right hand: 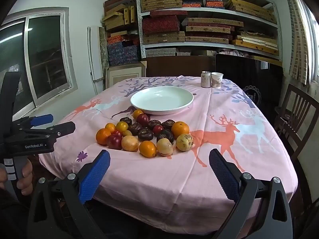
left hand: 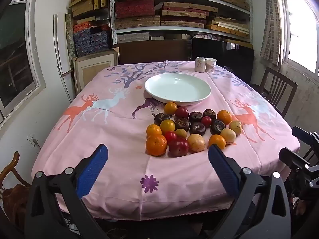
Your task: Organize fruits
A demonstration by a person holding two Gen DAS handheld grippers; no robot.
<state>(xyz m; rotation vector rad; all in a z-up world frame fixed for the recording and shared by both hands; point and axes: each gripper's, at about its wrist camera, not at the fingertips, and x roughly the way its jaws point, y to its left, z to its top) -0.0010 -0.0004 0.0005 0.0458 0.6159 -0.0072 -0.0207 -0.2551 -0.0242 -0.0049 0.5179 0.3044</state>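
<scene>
A pile of fruit (left hand: 191,127) lies on the pink tablecloth: several oranges, red plums, dark brown fruits and pale yellow fruits. It also shows in the right wrist view (right hand: 147,135). An empty white plate (left hand: 177,88) (right hand: 161,99) sits just behind the pile. My left gripper (left hand: 157,151) is open and empty, above the table's near edge, in front of a large orange (left hand: 156,145). My right gripper (right hand: 159,157) is open and empty, near the front of the pile. The left gripper also shows at the left of the right wrist view (right hand: 51,123).
A can (left hand: 200,64) and a paper cup (left hand: 210,65) stand at the table's far right corner. A wooden chair (right hand: 295,119) stands at the right side, another chair (left hand: 10,171) at the left. Shelves of boxes (left hand: 179,10) fill the back wall.
</scene>
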